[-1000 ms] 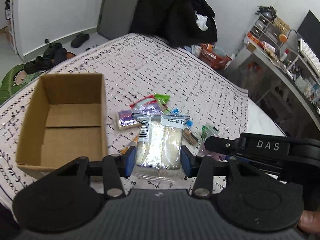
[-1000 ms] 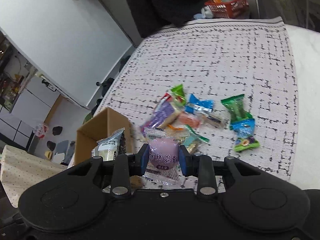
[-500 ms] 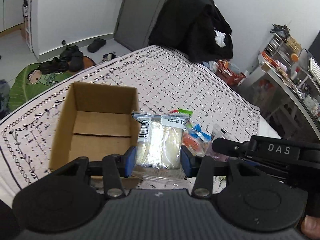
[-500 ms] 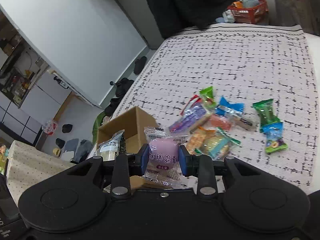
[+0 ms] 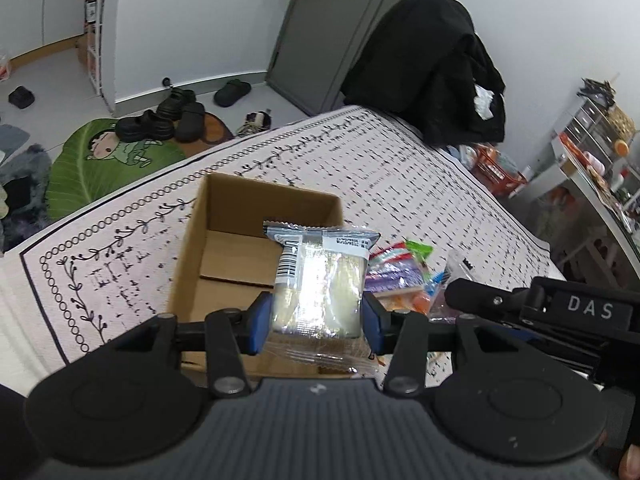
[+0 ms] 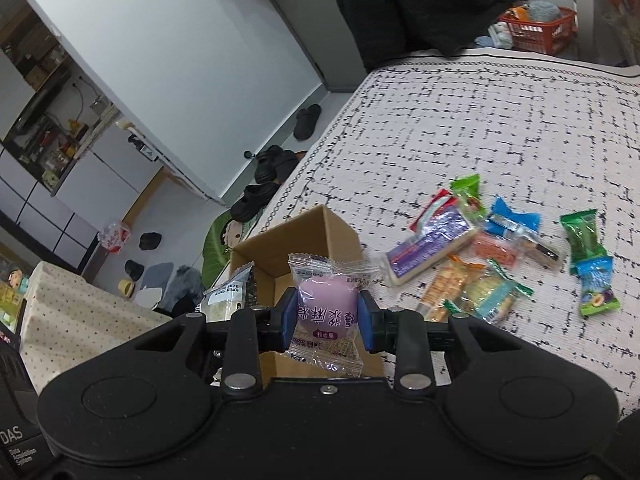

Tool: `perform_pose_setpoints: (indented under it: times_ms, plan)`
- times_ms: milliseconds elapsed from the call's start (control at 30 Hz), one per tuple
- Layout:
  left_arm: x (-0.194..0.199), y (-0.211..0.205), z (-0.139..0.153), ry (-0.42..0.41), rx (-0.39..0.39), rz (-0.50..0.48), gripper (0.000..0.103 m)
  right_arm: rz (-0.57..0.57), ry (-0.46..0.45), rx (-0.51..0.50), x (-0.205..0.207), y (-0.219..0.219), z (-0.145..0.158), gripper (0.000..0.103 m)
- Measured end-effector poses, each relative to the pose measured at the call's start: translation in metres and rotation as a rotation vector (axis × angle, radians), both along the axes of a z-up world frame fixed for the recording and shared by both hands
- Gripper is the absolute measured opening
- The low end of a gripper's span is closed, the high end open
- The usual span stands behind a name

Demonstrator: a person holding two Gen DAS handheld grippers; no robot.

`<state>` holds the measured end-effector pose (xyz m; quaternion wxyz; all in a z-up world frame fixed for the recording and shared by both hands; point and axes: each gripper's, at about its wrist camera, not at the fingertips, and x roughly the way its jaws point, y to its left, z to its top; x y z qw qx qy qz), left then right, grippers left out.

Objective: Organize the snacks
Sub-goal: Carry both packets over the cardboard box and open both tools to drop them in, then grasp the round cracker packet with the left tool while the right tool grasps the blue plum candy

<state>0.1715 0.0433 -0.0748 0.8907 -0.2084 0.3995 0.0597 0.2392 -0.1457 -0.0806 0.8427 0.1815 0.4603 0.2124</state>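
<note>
My left gripper [image 5: 318,318] is shut on a clear packet of pale cake [image 5: 320,280] and holds it above the near right part of the open cardboard box [image 5: 224,248]. My right gripper [image 6: 327,318] is shut on a clear packet with a purple round sweet [image 6: 326,306], held just over the box's near edge [image 6: 304,228]. The left gripper's packet also shows in the right wrist view [image 6: 228,296]. Several loose snack packets [image 6: 472,256] lie on the patterned cloth to the right of the box.
The box stands on a white cloth with black marks [image 5: 360,168] covering a table. A black coat [image 5: 424,64] hangs at the far end. Shoes and a green mat [image 5: 120,148] lie on the floor to the left. A red basket [image 6: 536,28] sits beyond the table.
Both grippers have risen and moved left with their packets, from over the snack pile to above the cardboard box. Both stay shut on their packets.
</note>
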Motion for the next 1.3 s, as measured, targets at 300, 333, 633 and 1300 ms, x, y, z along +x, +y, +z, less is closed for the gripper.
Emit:
perform_pose_setpoints:
  times_ms: [300,333,633,1300]
  plan:
    - [-0.004,0.016,0.004,-0.024,0.033,0.040,0.051,0.028,0.000,0.010,0.004,0.022,0.005,0.031]
    - [-0.004,0.017,0.004,-0.022,0.037,0.042,0.053,0.028,0.001,0.014,0.005,0.024,0.005,0.031]
    - [-0.012,0.030,0.002,0.002,-0.003,0.084,0.069,0.075,-0.003,0.047,0.008,0.043,0.011,0.037]
    - [-0.019,0.029,0.011,-0.019,0.015,0.114,0.103,-0.076,-0.003,-0.073,-0.004,-0.025,0.003,0.086]
